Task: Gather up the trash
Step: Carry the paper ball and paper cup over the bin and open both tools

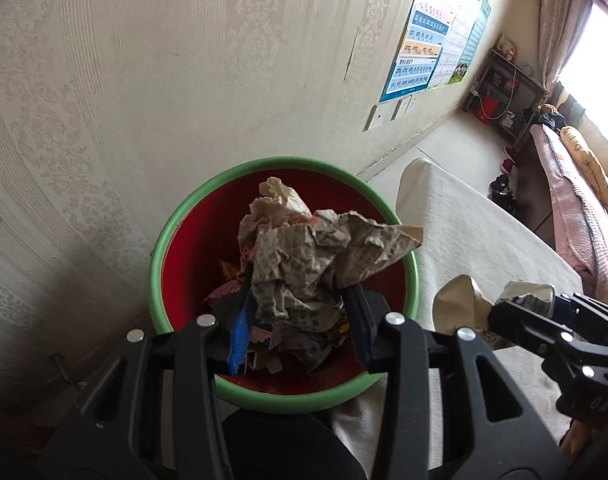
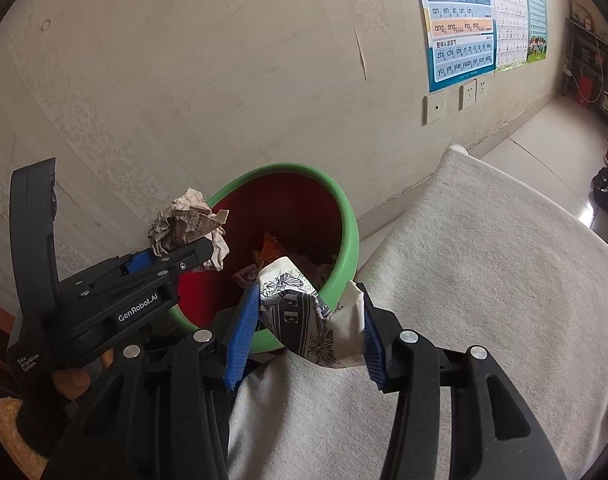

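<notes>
A red bin with a green rim [image 1: 160, 264] [image 2: 343, 208] stands against the wall, with several wrappers inside. My left gripper [image 1: 300, 320] is shut on a crumpled newspaper ball [image 1: 304, 252] and holds it over the bin's opening; it also shows in the right wrist view [image 2: 188, 220]. My right gripper [image 2: 307, 344] is shut on a crushed white printed paper carton [image 2: 304, 316], just at the bin's near rim above the table edge. The right gripper also shows in the left wrist view [image 1: 515, 316].
A table with a cream cloth [image 2: 483, 280] lies right of the bin. The wallpapered wall [image 1: 144, 80] with posters [image 2: 459, 20] and sockets stands behind. A bed [image 1: 575, 200] and a shelf [image 1: 503, 92] are far right.
</notes>
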Available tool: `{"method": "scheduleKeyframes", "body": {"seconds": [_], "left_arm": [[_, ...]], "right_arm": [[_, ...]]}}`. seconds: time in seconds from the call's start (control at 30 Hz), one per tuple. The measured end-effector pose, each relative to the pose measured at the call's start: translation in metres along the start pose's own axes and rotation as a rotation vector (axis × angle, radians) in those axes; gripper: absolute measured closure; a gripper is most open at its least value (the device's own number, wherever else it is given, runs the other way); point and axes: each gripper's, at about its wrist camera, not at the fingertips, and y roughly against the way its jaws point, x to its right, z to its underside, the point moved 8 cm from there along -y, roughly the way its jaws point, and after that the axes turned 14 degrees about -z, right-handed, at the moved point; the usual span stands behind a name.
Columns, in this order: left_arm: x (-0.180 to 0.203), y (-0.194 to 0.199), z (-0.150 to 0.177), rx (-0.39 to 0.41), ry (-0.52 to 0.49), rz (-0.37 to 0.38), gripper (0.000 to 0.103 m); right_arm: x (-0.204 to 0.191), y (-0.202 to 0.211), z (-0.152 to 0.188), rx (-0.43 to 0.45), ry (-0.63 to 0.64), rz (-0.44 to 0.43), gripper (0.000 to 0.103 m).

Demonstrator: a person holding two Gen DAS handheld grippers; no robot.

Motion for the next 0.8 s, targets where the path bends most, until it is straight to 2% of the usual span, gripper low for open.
{"method": "scheduleKeyframes", "body": {"seconds": [0.8], "left_arm": [[-0.012,-0.023,-0.007,-0.042,-0.035,-0.037,0.063]], "right_arm": [[-0.011,-0.021,-0.007,-0.034,0.047,0.008,0.057]]}}
